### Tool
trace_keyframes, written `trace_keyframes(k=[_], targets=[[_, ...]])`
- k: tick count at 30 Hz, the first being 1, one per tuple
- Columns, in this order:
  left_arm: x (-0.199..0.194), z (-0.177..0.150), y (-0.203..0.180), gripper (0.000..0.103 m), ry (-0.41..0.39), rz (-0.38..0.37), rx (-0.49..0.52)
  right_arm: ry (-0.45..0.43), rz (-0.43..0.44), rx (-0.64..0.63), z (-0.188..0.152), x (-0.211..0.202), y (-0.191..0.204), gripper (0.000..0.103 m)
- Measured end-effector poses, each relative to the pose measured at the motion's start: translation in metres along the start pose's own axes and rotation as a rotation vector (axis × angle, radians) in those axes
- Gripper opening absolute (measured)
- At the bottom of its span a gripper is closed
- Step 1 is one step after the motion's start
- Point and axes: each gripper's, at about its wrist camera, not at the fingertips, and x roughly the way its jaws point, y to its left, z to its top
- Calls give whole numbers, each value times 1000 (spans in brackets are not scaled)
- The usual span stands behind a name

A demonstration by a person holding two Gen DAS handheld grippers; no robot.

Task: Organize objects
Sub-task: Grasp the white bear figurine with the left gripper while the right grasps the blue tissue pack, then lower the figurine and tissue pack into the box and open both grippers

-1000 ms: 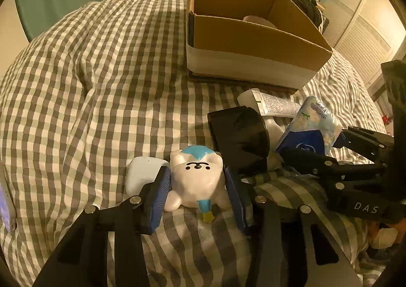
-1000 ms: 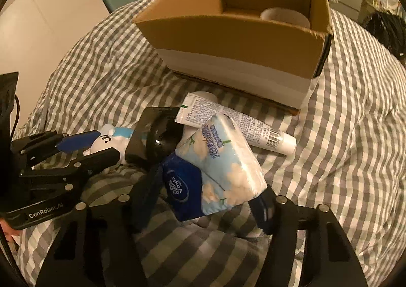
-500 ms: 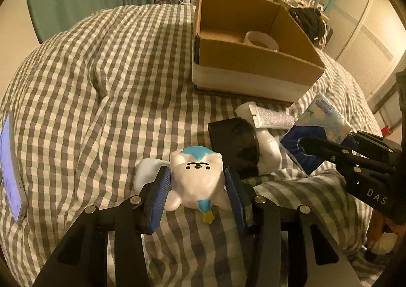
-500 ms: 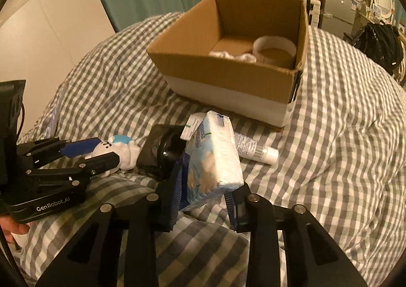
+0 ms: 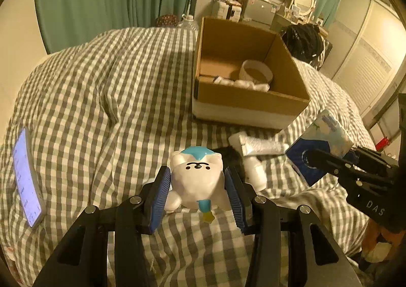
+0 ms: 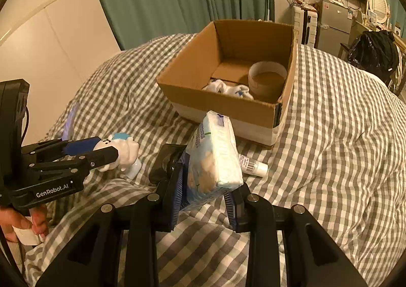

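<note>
My left gripper point(image 5: 196, 172) is shut on a white bear figure with a blue cap point(image 5: 198, 183) and holds it clear above the checked bedcover. The right wrist view shows that same gripper point(image 6: 106, 150) and bear point(image 6: 127, 150) at the left. My right gripper point(image 6: 205, 185) is shut on a blue and white tissue pack point(image 6: 215, 157), which stands upright between the pads, squeezed and off the bed. The pack point(image 5: 327, 132) also appears at the right of the left wrist view. An open cardboard box point(image 5: 253, 99) point(image 6: 228, 106) stands beyond both grippers.
Inside the box lie a tape roll point(image 6: 267, 79) and a white cloth bundle point(image 6: 228, 89). On the bed before the box are a white tube point(image 5: 261, 146), a small white bottle point(image 5: 255, 172) and a black object point(image 6: 167, 160). A lit phone point(image 5: 25, 178) lies far left.
Both grippers have risen from the bed with their loads. The right jaws squeezed in on the tissue pack and lifted it. The box interior has come into view.
</note>
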Motion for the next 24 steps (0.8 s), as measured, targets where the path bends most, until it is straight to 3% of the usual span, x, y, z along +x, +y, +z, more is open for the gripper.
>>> trace_keyframes(k=[14,24], targets=[[-27,69,-25,45,-86,-37,56,-97,-23,-27,39,-34,-5,29],[-15,130,-30,45,-116,-64,73,-110,-25,-15,82,-20,-23,29]])
